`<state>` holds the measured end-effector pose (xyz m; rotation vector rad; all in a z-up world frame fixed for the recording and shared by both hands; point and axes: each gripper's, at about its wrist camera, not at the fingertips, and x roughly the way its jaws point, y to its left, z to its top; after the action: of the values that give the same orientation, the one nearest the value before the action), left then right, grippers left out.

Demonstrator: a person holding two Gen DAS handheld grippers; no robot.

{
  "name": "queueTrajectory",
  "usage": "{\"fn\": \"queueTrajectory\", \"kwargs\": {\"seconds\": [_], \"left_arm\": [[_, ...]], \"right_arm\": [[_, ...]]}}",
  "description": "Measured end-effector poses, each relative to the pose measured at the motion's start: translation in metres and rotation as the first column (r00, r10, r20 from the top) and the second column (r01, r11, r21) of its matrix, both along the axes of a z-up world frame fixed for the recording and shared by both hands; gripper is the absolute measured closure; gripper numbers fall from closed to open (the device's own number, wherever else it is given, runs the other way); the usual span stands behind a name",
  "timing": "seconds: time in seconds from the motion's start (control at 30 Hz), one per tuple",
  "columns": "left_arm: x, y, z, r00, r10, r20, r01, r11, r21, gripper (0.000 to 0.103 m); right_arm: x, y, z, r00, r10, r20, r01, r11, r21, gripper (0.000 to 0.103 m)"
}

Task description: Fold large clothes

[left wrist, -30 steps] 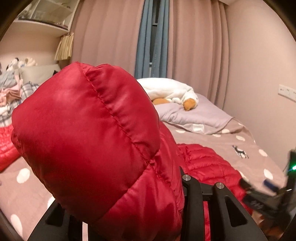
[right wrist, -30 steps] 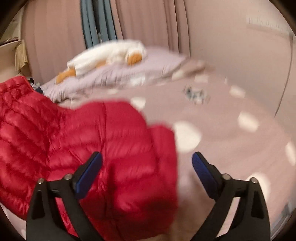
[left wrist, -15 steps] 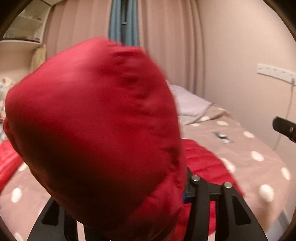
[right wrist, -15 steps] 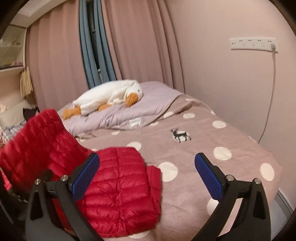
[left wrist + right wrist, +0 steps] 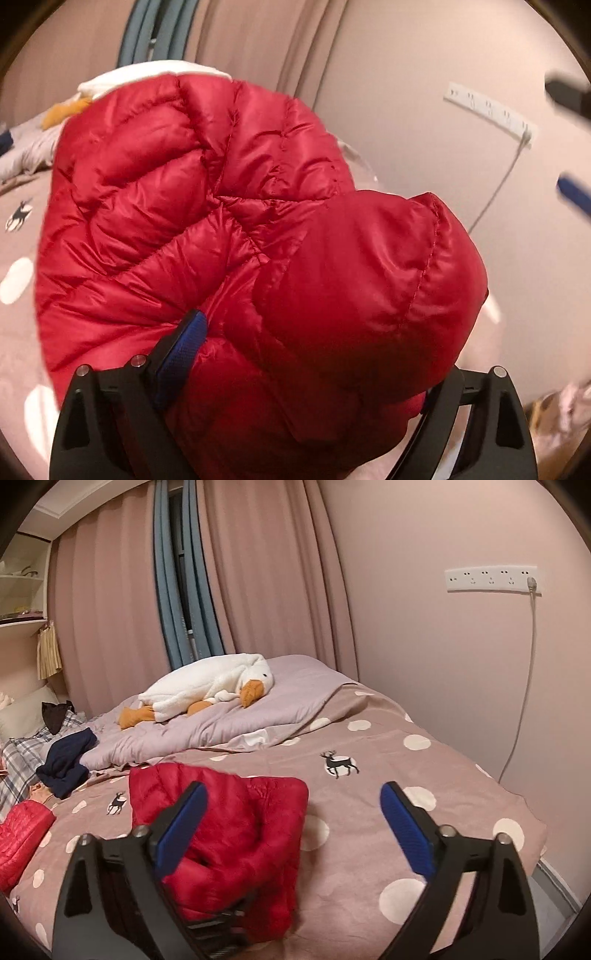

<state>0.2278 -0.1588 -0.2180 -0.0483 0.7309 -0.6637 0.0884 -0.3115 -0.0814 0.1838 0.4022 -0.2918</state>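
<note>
A red puffer jacket (image 5: 229, 221) fills the left wrist view, bunched between the jaws of my left gripper (image 5: 295, 354), which is shut on it; only the blue pad of the left finger (image 5: 181, 354) shows. In the right wrist view the same jacket (image 5: 236, 834) lies folded on the polka-dot bed (image 5: 424, 775), below and left of my right gripper (image 5: 291, 805), which is open and empty above it. Another red quilted piece (image 5: 22, 830) lies at the bed's left edge.
A white plush goose (image 5: 210, 686) lies on a lilac blanket (image 5: 221, 731) at the head of the bed. Dark navy clothing (image 5: 66, 760) and plaid fabric (image 5: 18, 760) sit at left. A wall with a socket strip (image 5: 491, 579) and cable runs along the right.
My left gripper has swung the jacket over and down, so its quilted side now shows. My right gripper has drawn back and steadied above the bed, still open.
</note>
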Motion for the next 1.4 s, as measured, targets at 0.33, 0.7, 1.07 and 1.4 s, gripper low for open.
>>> {"fn": "queueTrajectory", "kwargs": {"seconds": [0.33, 0.7, 1.07, 1.4], "left_arm": [[0.008, 0.0, -0.003, 1.0, -0.007, 0.005, 0.007, 1.0, -0.015, 0.012], [0.008, -0.004, -0.019, 1.0, -0.005, 0.01, 0.006, 1.0, -0.019, 0.012], [0.006, 0.008, -0.015, 1.0, -0.008, -0.016, 0.008, 0.999, -0.04, 0.012], [-0.004, 0.01, -0.017, 0.999, -0.041, -0.011, 0.042, 0.999, 0.023, 0.012]], "right_arm": [[-0.007, -0.013, -0.001, 0.998, -0.056, -0.04, 0.056, 0.998, -0.005, 0.016], [-0.007, -0.013, -0.001, 0.997, -0.06, -0.053, 0.059, 0.998, -0.016, 0.018], [-0.006, -0.018, -0.002, 0.997, -0.076, -0.024, 0.076, 0.997, -0.01, 0.018], [0.0, -0.023, -0.004, 0.995, -0.102, 0.003, 0.102, 0.995, -0.001, 0.025]]}}
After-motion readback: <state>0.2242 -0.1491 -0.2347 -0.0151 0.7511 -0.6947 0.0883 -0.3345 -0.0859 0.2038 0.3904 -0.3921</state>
